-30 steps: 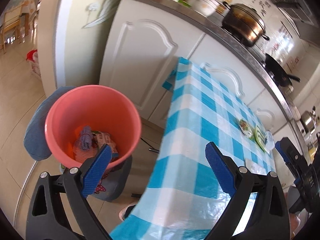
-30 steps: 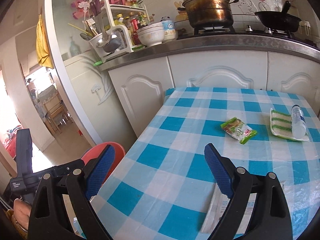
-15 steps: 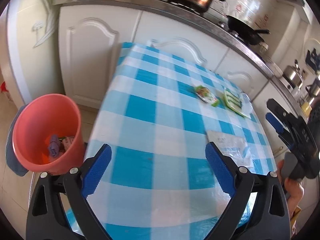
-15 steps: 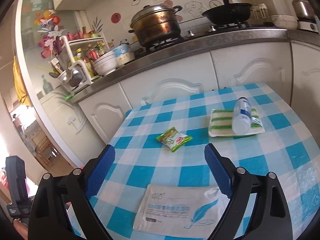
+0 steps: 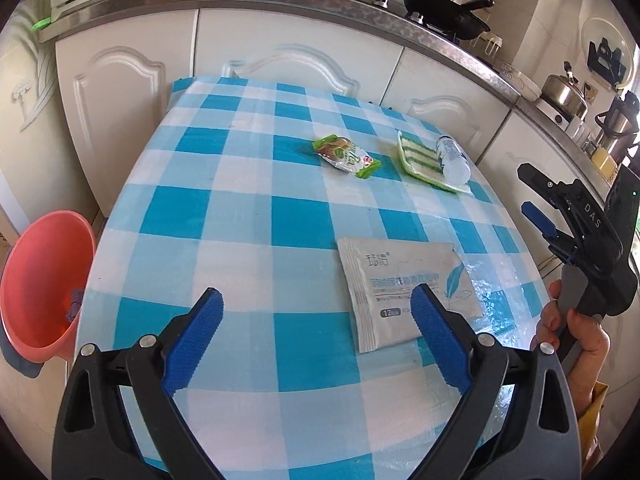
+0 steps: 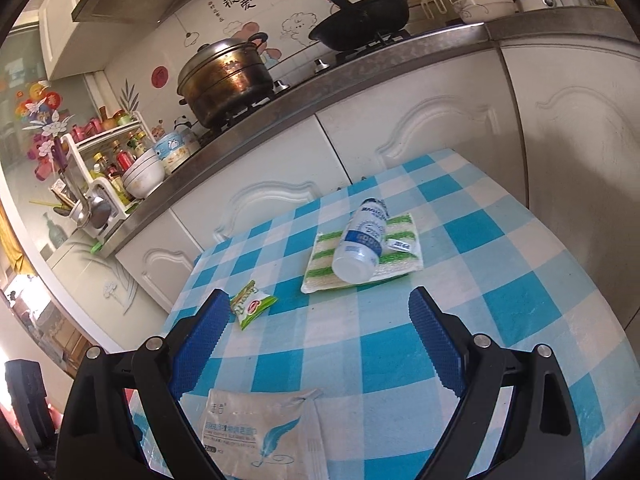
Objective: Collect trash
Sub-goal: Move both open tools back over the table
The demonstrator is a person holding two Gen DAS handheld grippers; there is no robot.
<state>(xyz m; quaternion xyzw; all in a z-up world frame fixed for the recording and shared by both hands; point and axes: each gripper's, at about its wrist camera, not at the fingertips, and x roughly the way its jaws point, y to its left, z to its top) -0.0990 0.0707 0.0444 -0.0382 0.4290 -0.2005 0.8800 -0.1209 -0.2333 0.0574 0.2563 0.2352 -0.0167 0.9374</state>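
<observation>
My left gripper [image 5: 316, 320] is spread wide and holds nothing; it hangs over the near part of the counter [image 5: 240, 208], which has a blue and white checked cloth. My right gripper [image 6: 320, 320] is also spread wide and empty, and it points over the same cloth from the right side. In the left view I see it at the right edge, with the hand [image 5: 576, 332] around its handle.

Just ahead of my left gripper lies a flat white sachet [image 5: 404, 292] with a blue feather print. In the right view the same sachet lies low, between the two fingers. Further away is a small green snack wrapper [image 5: 346, 156], apart from the sachet. Beside it, to the right, a white bottle [image 6: 362, 246] with a blue label lies on its side on a green striped cloth [image 6: 320, 276].

The pink bucket [image 5: 36, 280] stands below the left edge of the counter. Something blue lies inside it.

Behind are white cabinets [image 5: 120, 92], and above them a metal pot [image 6: 224, 80] and a black wok [image 6: 364, 20] stand on the stove.
</observation>
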